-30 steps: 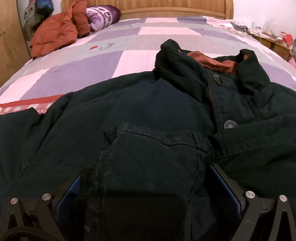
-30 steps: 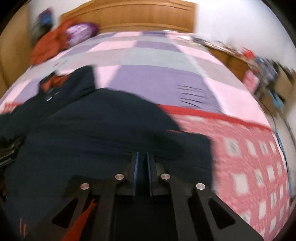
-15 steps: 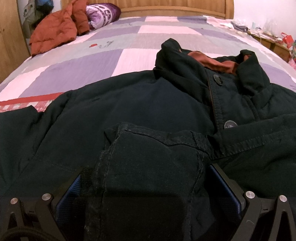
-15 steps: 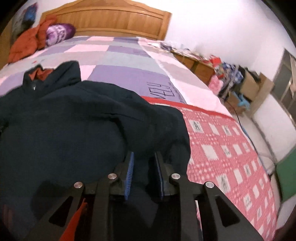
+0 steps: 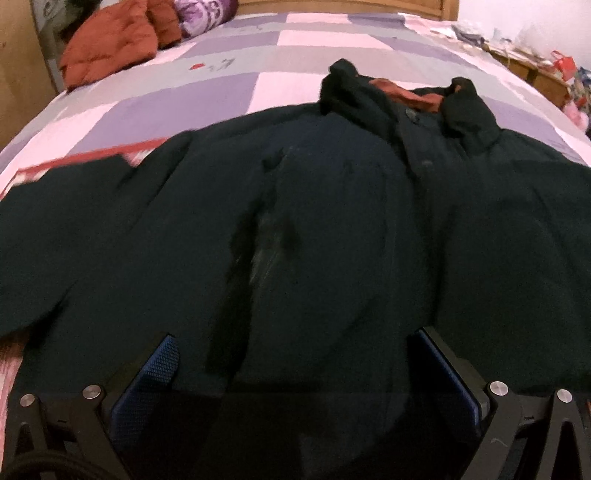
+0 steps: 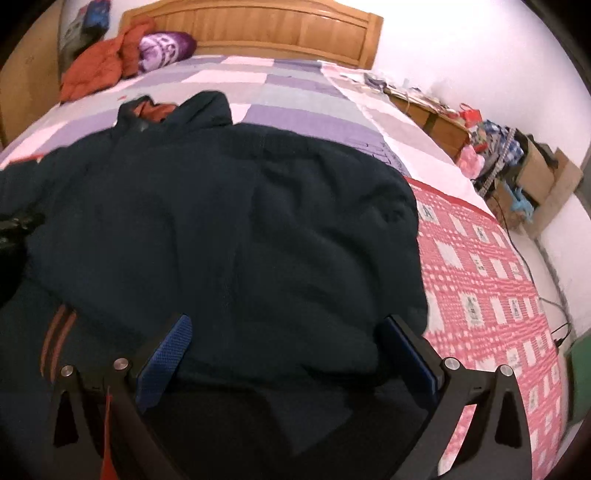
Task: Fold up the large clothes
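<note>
A large dark jacket (image 5: 295,221) with a rust-brown collar lining (image 5: 402,92) lies spread face up on the bed, collar toward the headboard. My left gripper (image 5: 301,354) hovers over its lower body, open, its blue pads (image 5: 159,369) wide apart and pressing on nothing. In the right wrist view the same jacket (image 6: 240,221) fills the middle, with its right edge bunched over the checked blanket. My right gripper (image 6: 288,339) is over that side with its jaws opening. Cloth lies beneath and between the pads (image 6: 166,354), but they do not pinch it.
The bed has a purple, pink and grey patchwork cover (image 5: 184,96) and a red-and-white checked blanket (image 6: 480,266) on the near right. An orange padded coat (image 5: 110,44) and a purple pillow (image 6: 166,48) lie by the wooden headboard (image 6: 258,33). A cluttered cabinet (image 6: 436,118) and boxes (image 6: 535,173) stand to the right.
The folded cuff that sat between my left fingers is gone from them, and that view has pulled back. My right gripper went from shut on jacket cloth to wide open and swung leftward.
</note>
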Motion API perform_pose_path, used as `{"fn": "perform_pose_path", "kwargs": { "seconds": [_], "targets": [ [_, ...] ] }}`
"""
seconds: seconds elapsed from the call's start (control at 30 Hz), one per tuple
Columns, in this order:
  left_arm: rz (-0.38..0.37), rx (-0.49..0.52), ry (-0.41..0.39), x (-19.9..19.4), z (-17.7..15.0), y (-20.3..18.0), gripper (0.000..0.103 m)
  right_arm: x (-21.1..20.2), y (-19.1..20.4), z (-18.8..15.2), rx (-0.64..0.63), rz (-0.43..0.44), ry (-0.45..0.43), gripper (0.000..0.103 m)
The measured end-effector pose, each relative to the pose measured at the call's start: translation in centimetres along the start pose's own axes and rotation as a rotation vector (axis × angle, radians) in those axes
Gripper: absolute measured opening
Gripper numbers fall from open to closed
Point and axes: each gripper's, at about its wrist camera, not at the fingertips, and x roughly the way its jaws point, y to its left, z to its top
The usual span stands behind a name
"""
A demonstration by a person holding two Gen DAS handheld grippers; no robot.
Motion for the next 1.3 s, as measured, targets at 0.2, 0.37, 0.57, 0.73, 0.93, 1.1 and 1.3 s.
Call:
{"fn": "perform_pose_path", "kwargs": {
  "seconds": [0.2,0.37,0.57,0.73,0.93,1.1,1.3],
  "targets": [
    [-0.021,-0.010,0.020,-2.3,-2.1,1.6,0.103,-2.1,1.4,-1.1,-0.039,-0.003,0.009,0.103],
    [-0.024,-0.076,-0.026,-5.4,-3.6,4.8,0.103,-3.3,4.9,-0.2,-0.089,0.054,-0.044,0.103],
    [0.044,-0.315,-0.046,-8.2,-5.9,13.4,0.103,-3.3,11.7,-0.5,-0.192,0.105,-0.073,0.103],
    [0.167,-0.556,-0.008,-9.3,-9.1,23.9,0.103,-2.5,13.0,-2.6,-0.177,0.076,-0.131,0.103],
    [0.292,-0.685,-0.045,-11.7,-11.6,33.9,0.103,-1.8,12.4,-2.6,-0.148,0.119,-0.116,0.103],
    [0.259,-0.838,-0.055,-10.9,-12.4,41.2,0.103,-2.0,13.3,-2.9,-0.181,0.063,-0.142,0.103],
    [0.217,-0.970,-0.038,-7.4,-11.8,45.8,0.103,-1.9,13.1,-2.9,-0.180,0.063,-0.142,0.103]
  ]
}}
